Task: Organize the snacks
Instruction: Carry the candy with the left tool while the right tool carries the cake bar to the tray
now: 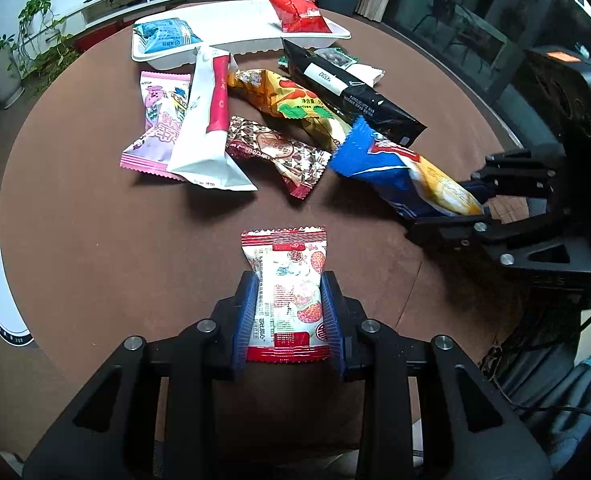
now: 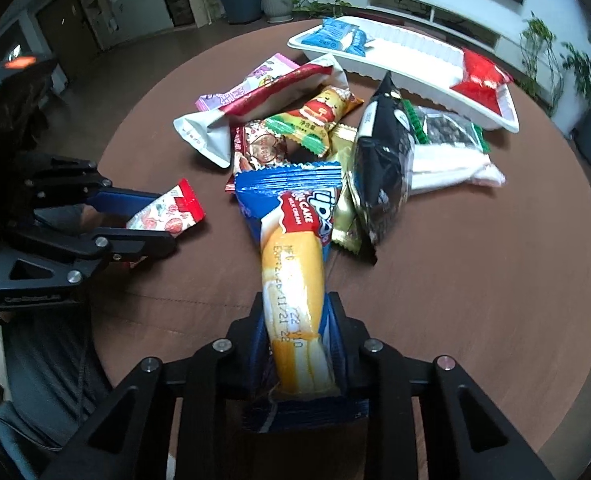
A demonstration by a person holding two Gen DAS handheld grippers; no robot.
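Note:
My left gripper (image 1: 287, 300) is shut on a small red-and-white strawberry snack packet (image 1: 287, 292), held above the brown round table (image 1: 95, 240); this gripper (image 2: 151, 220) and its packet (image 2: 167, 212) also show at the left of the right wrist view. My right gripper (image 2: 299, 344) is shut on a blue-and-yellow cake packet (image 2: 291, 248), seen at the right in the left wrist view (image 1: 407, 172). A pile of snack packets (image 1: 255, 120) lies mid-table. A white tray (image 1: 235, 36) at the far edge holds a blue packet (image 1: 167, 34) and a red packet (image 1: 299, 14).
The pile includes a pink packet (image 1: 159, 120), a white-and-red pouch (image 1: 207, 120), a brown patterned packet (image 1: 279, 152), a yellow packet (image 1: 295, 104) and a black bag (image 1: 347, 88). A white round object (image 1: 3, 300) sits beyond the table's left edge. Potted plants stand behind.

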